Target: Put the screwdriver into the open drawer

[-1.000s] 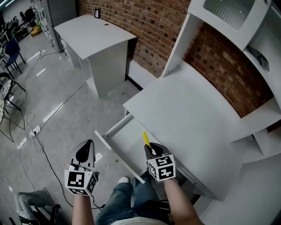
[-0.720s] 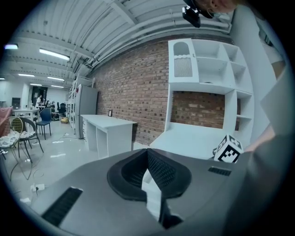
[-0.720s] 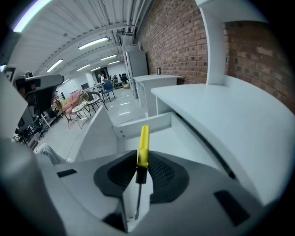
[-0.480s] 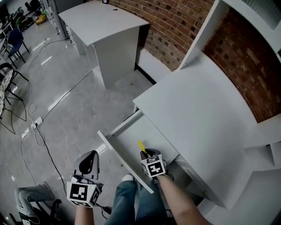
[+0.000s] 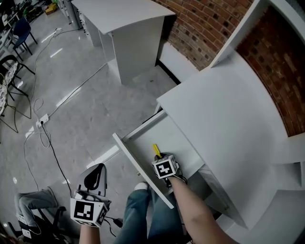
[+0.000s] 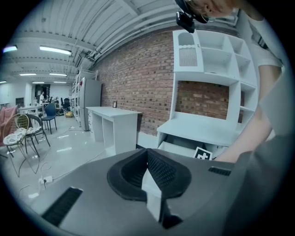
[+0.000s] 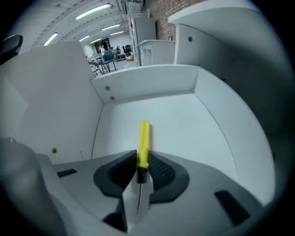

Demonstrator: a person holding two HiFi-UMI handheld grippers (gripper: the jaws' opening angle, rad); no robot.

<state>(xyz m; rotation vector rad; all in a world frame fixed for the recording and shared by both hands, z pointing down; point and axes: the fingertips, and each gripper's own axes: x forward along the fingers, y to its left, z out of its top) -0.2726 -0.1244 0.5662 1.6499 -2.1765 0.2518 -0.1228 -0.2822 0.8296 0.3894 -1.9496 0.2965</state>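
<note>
A screwdriver with a yellow handle is clamped between the pads of my right gripper, handle pointing forward and its thin metal shaft back between the jaws. That gripper points steeply down inside the open white drawer, which is pulled out of the desk. In the right gripper view the screwdriver sticks out past my right gripper over the bare drawer floor. My left gripper hangs left of the drawer over the floor, its pads together on nothing. In the left gripper view my left gripper faces the desk from a distance.
The drawer's front panel stands between the two grippers. The white desk top overhangs the drawer's right side. A second white desk stands at the back by the brick wall. Cables cross the floor. The person's legs are below.
My right gripper has sunk with the screwdriver from above the drawer's front edge down into the drawer. The left gripper has dropped a little lower.
</note>
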